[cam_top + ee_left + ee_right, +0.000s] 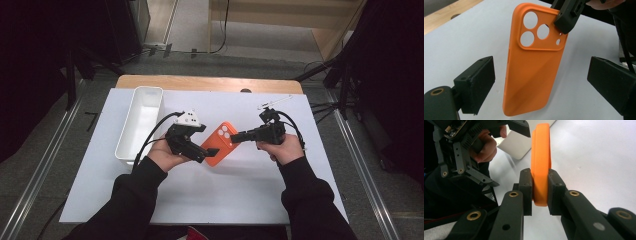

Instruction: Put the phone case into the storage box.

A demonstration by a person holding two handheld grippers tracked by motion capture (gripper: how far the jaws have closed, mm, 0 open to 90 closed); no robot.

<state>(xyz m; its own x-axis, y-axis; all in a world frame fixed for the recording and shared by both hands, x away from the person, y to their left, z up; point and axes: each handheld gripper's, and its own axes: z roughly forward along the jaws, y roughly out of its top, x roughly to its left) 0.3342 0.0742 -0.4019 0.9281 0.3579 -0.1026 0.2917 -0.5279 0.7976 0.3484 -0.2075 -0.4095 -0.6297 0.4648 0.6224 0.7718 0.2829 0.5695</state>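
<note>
Two jaws of the right gripper [540,192] clamp the orange phone case [540,157]; left gripper [541,82] jaws stand apart.

Orange phone case [531,72] with camera cutouts, held edge-on above the white table [240,190].

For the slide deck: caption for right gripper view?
Right gripper clamps orange phone case edge-on above white table.

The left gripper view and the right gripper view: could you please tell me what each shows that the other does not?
Left gripper view alone: the orange phone case's back with its camera cutouts, between the left gripper's wide-open jaws. Right gripper view alone: the right gripper clamped on the case's edge, plus a corner of the white bin. Both: the case and the white table cover.
</note>
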